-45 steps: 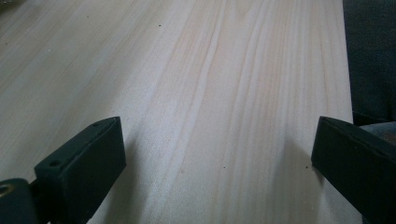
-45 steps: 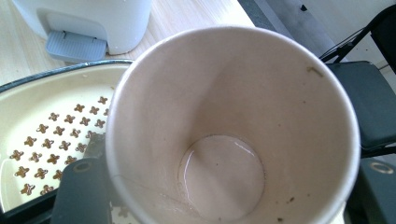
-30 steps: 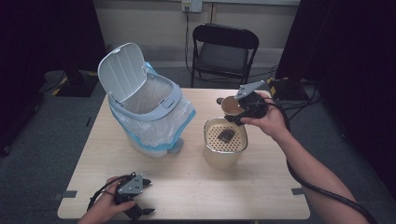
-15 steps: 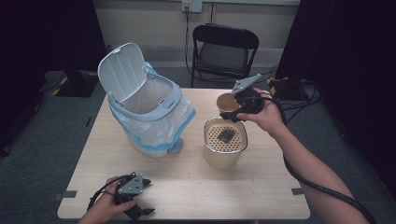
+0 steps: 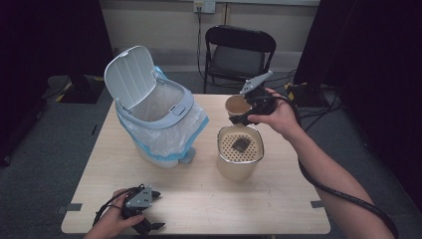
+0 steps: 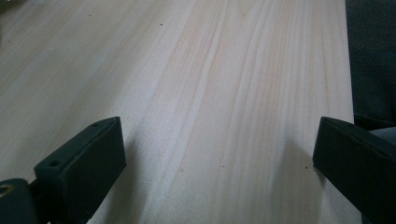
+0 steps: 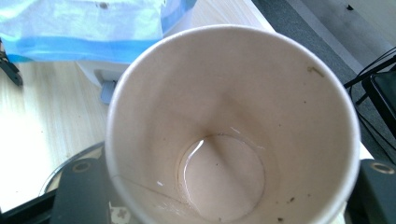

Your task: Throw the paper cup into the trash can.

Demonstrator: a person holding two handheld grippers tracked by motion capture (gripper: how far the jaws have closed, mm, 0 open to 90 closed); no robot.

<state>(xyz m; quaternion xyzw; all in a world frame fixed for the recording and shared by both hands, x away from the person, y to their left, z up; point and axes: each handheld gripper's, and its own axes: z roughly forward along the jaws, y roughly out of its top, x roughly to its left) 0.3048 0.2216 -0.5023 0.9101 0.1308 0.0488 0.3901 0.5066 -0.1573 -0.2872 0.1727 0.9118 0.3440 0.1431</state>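
A tan paper cup (image 5: 237, 105) hangs above the table's far side, with my right gripper (image 5: 244, 113) shut on it. In the right gripper view the cup (image 7: 233, 116) faces the camera with its mouth open, and a little liquid lies at its bottom. Just in front of and below it stands a beige canister with a perforated strainer top (image 5: 240, 152), and a dark tea bag (image 5: 241, 144) lies on that strainer. My left gripper (image 5: 155, 210) rests open on the table near the front edge; nothing sits between its jaws (image 6: 219, 154).
A white bin (image 5: 159, 124) with its lid up and a blue-edged plastic liner stands at the table's back left, close to the canister. A black folding chair (image 5: 239, 50) is behind the table. The table's edge (image 6: 348, 93) runs beside the left gripper.
My right gripper has turned and lifted the cup slightly up and back from over the strainer. The left gripper has not moved.
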